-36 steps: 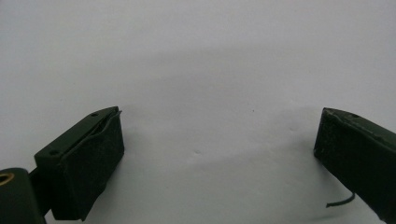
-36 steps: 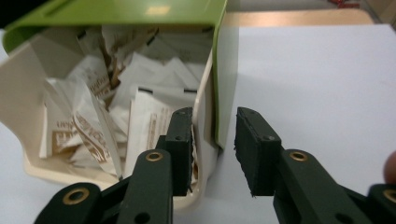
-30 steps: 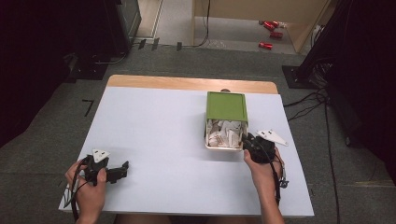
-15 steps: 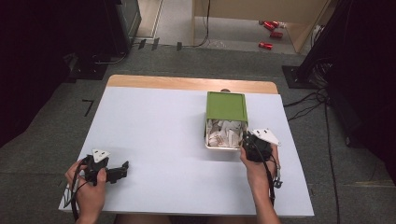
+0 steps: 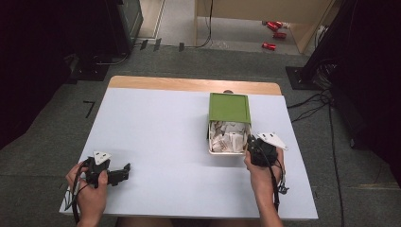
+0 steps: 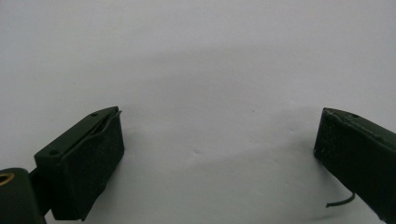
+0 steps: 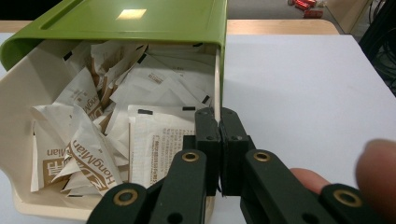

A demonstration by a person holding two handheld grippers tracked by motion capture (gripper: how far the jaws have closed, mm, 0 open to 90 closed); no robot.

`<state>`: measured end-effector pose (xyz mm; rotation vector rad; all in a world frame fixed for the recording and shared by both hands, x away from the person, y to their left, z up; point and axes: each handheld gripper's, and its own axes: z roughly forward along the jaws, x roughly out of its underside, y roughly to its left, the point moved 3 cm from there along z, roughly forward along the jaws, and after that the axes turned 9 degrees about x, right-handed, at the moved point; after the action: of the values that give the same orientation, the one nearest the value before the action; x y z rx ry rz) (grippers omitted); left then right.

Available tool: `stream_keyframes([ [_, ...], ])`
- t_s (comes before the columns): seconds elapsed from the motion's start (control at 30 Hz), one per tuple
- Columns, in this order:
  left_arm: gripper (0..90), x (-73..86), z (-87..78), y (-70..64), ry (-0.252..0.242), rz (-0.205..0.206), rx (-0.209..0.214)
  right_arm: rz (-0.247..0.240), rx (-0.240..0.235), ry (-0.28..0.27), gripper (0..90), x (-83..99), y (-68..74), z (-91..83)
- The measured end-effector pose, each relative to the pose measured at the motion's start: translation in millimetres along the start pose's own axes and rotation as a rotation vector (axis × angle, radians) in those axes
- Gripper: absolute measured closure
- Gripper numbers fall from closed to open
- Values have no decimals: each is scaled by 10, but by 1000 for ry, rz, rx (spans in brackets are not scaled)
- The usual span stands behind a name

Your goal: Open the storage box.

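While the right hand-held gripper [image 7: 219, 122] rests against the near right wall of the box [image 5: 229, 150], its jaws stand pressed together; whether they pinch the thin wall edge between them cannot be told. Judged from this, the work on the box is at an early stage: the green lid [image 5: 230, 107] is slid back toward the far end and covers only the rear half, the front half lies open, and no sachet [image 7: 159, 144] has been lifted out. What is left appears to be either drawing a sachet out or moving the lid.

The box is a cream, rectangular tray with a glossy green sliding lid, packed with crumpled white paper sachets printed in brown. It stands on the right half of the table [image 5: 156, 127], with its long axis running away from the person.

The left hand-held gripper [image 5: 124, 170] lies low at the near left corner of the table, well apart from the box, jaws spread wide over bare white surface and holding nothing.
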<state>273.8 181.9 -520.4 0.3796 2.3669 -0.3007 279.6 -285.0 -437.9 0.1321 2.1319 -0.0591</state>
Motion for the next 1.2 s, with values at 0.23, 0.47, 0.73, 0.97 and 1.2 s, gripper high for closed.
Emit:
stream_keyframes([
  [0.23, 17, 0, 0, 0, 0, 1, 0, -1, -5, 5, 900, 60, -19, -120],
  [0.47, 17, 0, 1, 0, 0, 1, 0, 9, -10, -1, 900, 149, -32, -225],
  [0.73, 17, 0, 1, 0, 0, 1, 0, 32, -21, -3, 900, 250, -50, -313],
  [0.97, 17, 0, 1, 0, 0, 1, 0, 41, -28, -5, 900, 315, -73, -365],
  [1.2, 17, 0, 1, 0, 0, 1, 0, 24, -28, -6, 894, 347, -74, -384],
])
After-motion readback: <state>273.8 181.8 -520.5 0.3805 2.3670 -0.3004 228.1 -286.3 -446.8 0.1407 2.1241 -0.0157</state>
